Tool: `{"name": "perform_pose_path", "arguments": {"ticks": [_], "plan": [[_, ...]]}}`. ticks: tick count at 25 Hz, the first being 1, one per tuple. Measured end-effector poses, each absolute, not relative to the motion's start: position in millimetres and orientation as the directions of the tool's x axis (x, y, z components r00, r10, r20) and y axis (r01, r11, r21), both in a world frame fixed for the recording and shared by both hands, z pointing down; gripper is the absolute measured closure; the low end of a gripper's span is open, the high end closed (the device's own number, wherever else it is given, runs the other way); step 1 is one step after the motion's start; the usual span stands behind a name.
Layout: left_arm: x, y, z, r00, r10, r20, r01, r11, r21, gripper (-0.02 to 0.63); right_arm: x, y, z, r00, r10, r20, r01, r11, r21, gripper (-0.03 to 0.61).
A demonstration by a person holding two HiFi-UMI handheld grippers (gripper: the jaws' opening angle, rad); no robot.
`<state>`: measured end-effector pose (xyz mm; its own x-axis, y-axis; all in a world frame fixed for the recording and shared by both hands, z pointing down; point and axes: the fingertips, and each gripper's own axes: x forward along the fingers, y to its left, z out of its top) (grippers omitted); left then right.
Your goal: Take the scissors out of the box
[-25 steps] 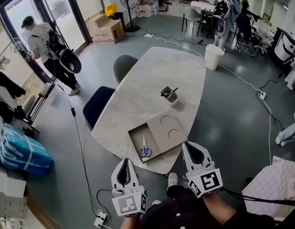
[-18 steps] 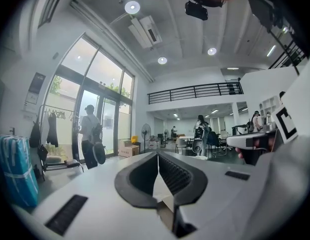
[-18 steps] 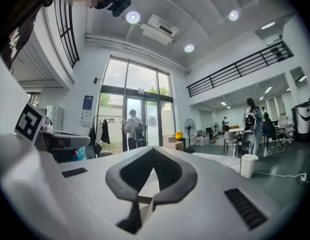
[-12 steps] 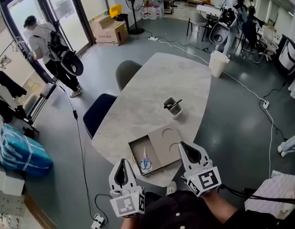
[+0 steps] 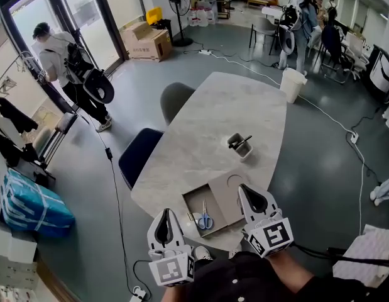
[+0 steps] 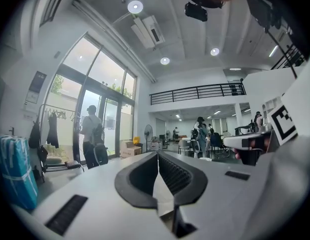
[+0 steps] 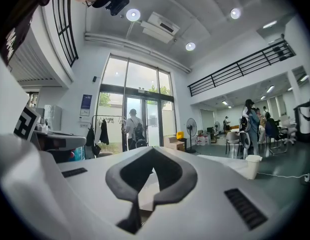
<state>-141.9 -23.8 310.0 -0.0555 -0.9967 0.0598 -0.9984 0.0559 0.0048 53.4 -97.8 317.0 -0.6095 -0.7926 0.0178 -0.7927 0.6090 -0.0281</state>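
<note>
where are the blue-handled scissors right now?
Head view, lower centre: the blue-handled scissors lie in the left compartment of the flat brown box, at the near end of the grey marble table.

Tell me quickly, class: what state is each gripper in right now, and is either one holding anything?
Left gripper: closed, holding nothing.
Right gripper: closed, holding nothing.

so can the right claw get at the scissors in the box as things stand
Probably yes: the box lies open at the near edge of the table, scissors bare inside, nothing over them. The right claw is held near it, shut, and must open first.
</note>
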Motion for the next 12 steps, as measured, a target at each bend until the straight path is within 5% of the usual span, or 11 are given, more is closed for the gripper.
{"name": "perform_pose_path", "arguments": {"ticks": [12], "plan": [[-155.8, -32.8, 330.0, -0.03, -0.994, 0.103, -0.999, 0.032, 0.022, 0.597, 22.5, -102.1, 347.3, -0.625, -0.77, 0.131, -0.779, 0.626, -0.039, 0.581]]}}
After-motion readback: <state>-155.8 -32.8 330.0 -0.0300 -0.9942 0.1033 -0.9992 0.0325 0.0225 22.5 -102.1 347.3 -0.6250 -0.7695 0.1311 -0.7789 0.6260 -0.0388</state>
